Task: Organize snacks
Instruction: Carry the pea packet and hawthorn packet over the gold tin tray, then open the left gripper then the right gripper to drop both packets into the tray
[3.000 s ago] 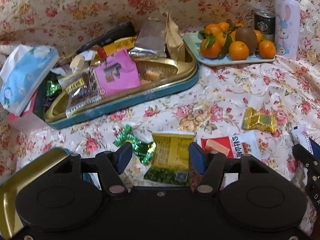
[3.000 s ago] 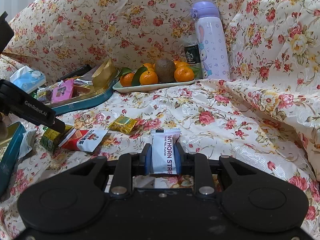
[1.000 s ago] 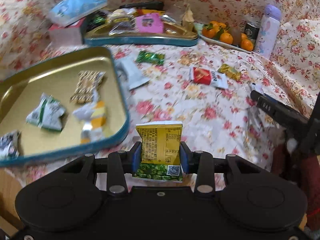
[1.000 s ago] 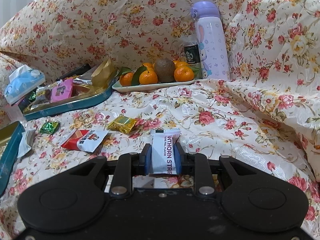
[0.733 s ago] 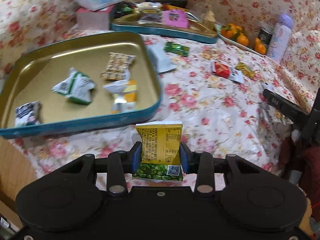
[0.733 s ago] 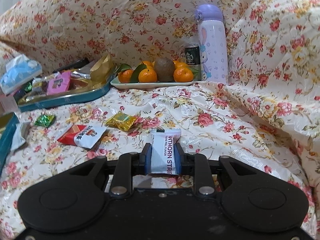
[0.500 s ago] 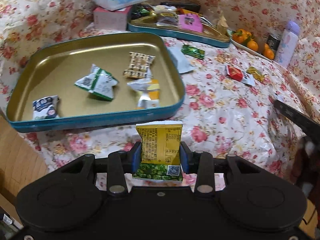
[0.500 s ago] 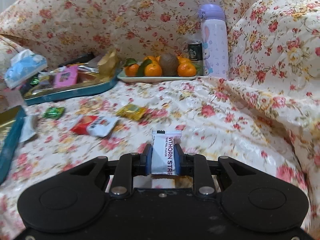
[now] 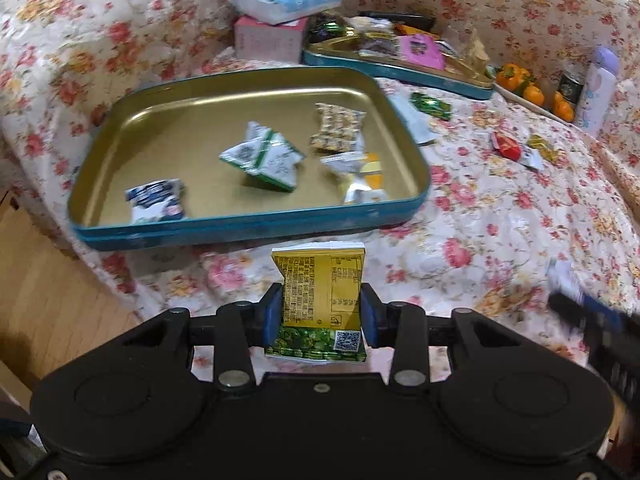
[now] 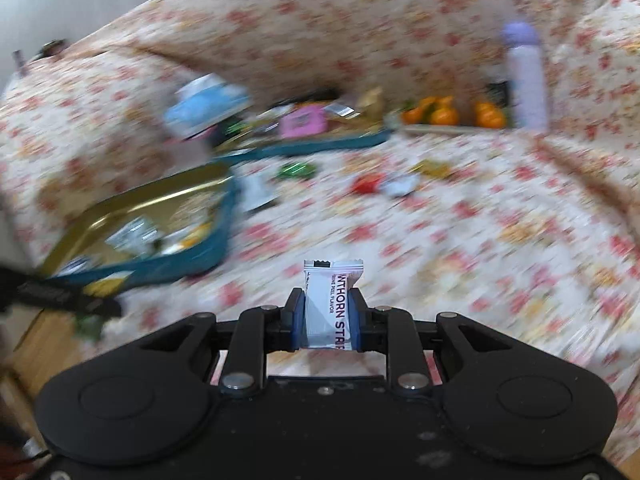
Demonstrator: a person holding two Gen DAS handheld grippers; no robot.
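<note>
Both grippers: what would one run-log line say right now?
left gripper: shut on yellow-green packet | right gripper: shut on white strip packet | gold tray: four snacks inside

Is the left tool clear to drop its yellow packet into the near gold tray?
Probably yes. The left tool grips the yellow packet just short of the gold tray, nothing stands between them, and bare tray floor shows among the four snacks inside.

Right wrist view motion-blurred; near tray (image 10: 192, 268) contents unreadable. White packet (image 10: 329, 304) lettering cut off by tool pad.
</note>
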